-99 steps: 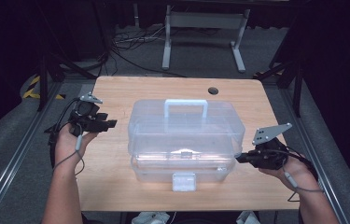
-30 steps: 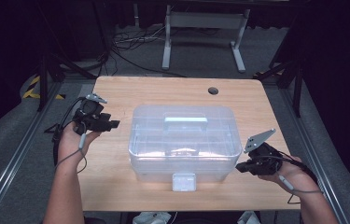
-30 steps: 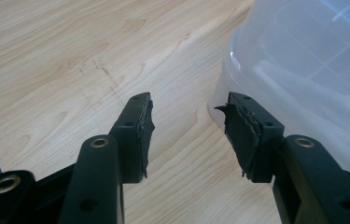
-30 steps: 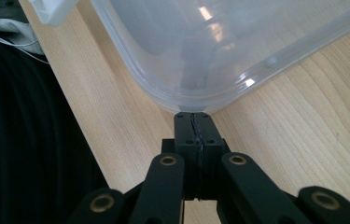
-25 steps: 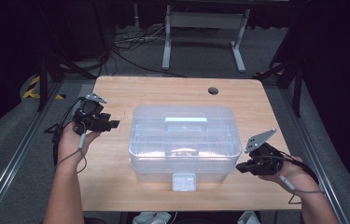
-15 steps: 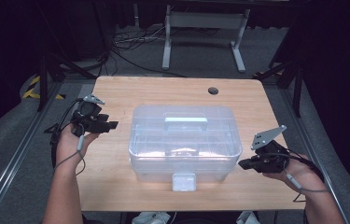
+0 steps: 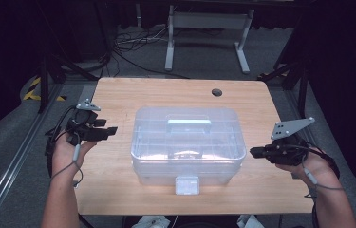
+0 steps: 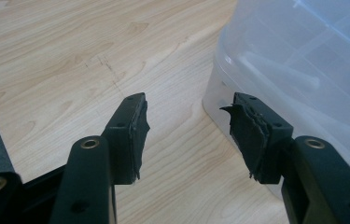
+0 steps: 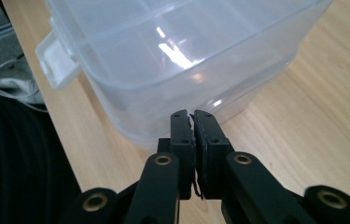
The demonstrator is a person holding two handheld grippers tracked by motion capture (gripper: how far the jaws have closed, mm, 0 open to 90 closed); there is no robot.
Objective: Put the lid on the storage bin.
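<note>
- The left tool (image 7: pixel 111 129) is hovering over the left side of the worktop (image 7: pixel 118 99), held in the person's left hand (image 7: pixel 69 147), with a cable trailing down from it.
- In the left gripper view, the left tool (image 8: pixel 186 121) is standing wide open with nothing between its jaws, and their worn pads (image 8: pixel 137 126) are pointing at the bare wood just beside the near corner of the box (image 8: pixel 303 65).
- The clear plastic box (image 7: pixel 187 142) is sitting in the middle of the worktop with its lid closed, its handle (image 7: pixel 189 124) lying flat on top and a white latch (image 7: pixel 186 185) facing the person.
- What is lying inside is probably small parts, though the cloudy plastic is blurring it.
- The right tool (image 7: pixel 254 152) is hanging just beside the right end of the box, apart from it.
- In the right gripper view, the right tool (image 9: pixel 192 116) is pressed closed on nothing, pointing at the lower wall of the box (image 9: pixel 177 56).
</note>
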